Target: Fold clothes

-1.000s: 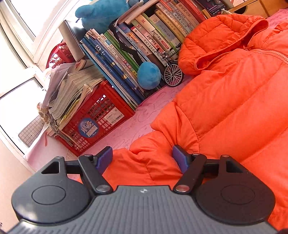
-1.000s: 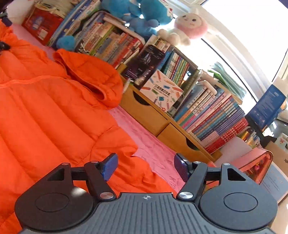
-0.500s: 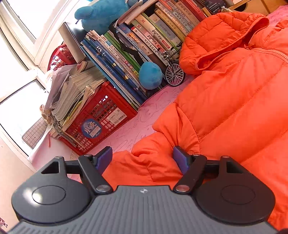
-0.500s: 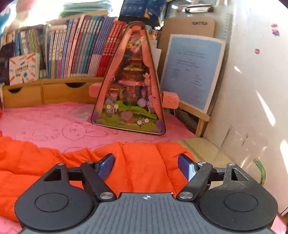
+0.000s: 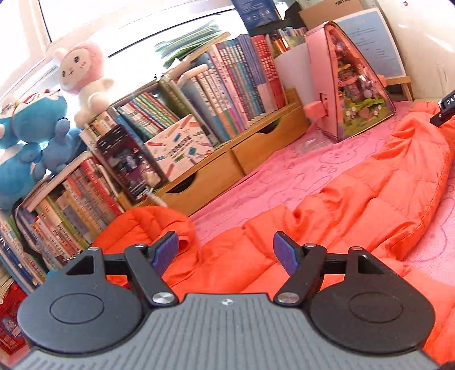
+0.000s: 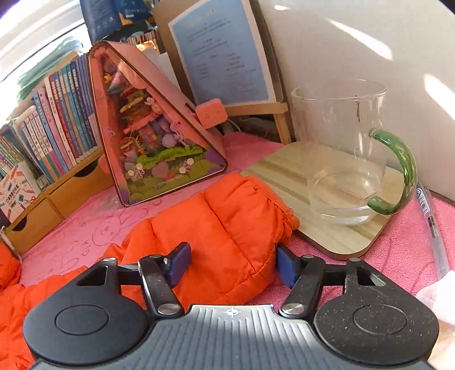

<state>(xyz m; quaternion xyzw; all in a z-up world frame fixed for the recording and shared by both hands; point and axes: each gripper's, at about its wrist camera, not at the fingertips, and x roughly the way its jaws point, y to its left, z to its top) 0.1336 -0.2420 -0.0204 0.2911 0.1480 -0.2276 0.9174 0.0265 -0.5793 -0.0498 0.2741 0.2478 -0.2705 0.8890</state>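
My right hand-held gripper [image 6: 231, 263], jaws just closing around the jacket [image 6: 227, 224] cuff at twelve o'clock, must pinch it; left hand-held gripper [image 5: 226, 250] hangs apart.

A home, likely a child's study corner: books [image 5: 244, 85] packed in rows above wooden drawers [image 5: 227, 168], plush toys [image 5: 82, 76] perched by a bright window [image 5: 119, 25], a pink bunny-print cloth [image 5: 298, 182] over the tabletop, a miniature diorama [image 6: 153, 136], a glass jug [image 6: 347, 159] against the wall.
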